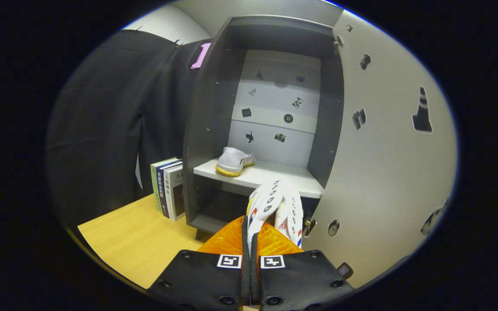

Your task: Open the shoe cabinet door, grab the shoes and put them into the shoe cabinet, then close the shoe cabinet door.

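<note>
gripper (250,235) fingers are pinched tight on the edge of a white shoe (277,207), held just in front of the open shoe cabinet (201,129). further in, the other shoe (233,161) already sits on the shelf (275,176), door (387,164) swung open right.

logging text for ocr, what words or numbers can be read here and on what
nothing reads clearly
books beside the cabinet: spine print too small to read
shoe on the shelf: side mark blurred
held shoe, gripper shut on it: no readable text
</note>
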The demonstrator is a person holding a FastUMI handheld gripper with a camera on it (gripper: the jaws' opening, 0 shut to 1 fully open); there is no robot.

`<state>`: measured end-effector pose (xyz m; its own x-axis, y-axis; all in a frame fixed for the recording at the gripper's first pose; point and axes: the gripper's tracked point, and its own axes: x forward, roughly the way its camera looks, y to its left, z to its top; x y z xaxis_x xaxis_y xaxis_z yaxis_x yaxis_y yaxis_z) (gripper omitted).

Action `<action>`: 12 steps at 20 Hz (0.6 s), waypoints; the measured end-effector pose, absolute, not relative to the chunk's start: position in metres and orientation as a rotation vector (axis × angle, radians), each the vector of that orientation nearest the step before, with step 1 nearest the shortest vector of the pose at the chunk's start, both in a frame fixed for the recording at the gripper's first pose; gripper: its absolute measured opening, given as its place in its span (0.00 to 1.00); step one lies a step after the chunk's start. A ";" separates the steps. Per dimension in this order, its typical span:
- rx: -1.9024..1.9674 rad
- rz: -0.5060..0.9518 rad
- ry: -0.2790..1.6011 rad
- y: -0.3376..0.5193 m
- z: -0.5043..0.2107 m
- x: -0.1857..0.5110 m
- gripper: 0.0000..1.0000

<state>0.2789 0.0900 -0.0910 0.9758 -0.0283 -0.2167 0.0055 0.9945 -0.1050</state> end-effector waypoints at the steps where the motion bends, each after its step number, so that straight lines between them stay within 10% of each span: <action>1: -0.106 -0.022 0.215 0.088 -0.083 0.286 0.02; 12: 0.046 -0.161 0.201 0.043 -0.023 0.396 0.02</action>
<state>0.3962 0.0432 -0.0227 0.9671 -0.1549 -0.2019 0.1640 0.9860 0.0292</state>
